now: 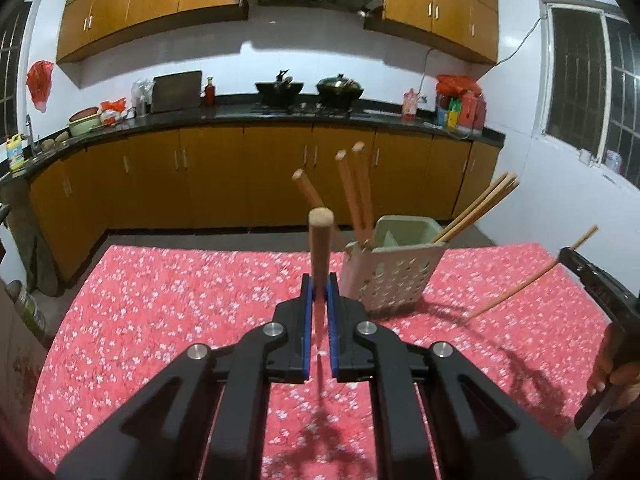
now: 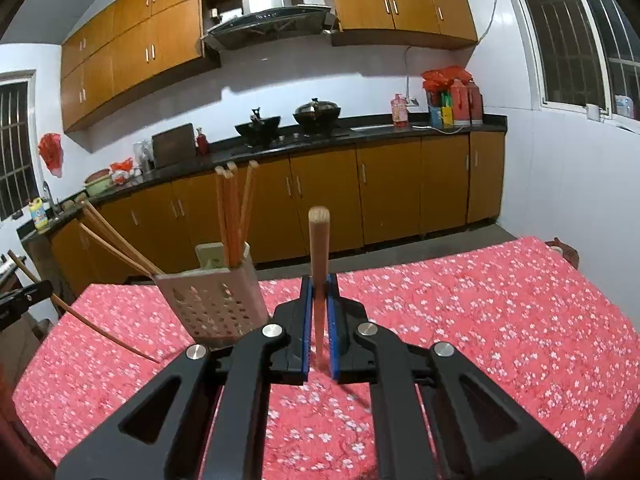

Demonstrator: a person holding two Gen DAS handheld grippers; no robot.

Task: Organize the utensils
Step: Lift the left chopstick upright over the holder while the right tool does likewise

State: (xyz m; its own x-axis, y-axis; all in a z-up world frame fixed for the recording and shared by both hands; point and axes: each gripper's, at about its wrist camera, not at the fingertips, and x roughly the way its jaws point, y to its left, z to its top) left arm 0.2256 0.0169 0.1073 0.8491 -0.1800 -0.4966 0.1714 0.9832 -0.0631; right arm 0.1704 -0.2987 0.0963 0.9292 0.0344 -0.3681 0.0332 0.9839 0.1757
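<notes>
— While clamped upright in the left gripper (image 1: pixel 319 292), one slim, round-ended wooden chopstick (image 1: pixel 320 248); light, stiff, smooth enough to swivel.

— Best pinched low, near mid-shaft. Right gripper (image 2: pixel 319 292)?

— Closed likewise on a second wooden chopstick (image 2: pixel 319 256), above the red floral tabletop (image 2: pixel 480 320).

— Pale perforated plastic holder (image 1: pixel 388 276)?

— Just beside, already holding several chopsticks.
</notes>
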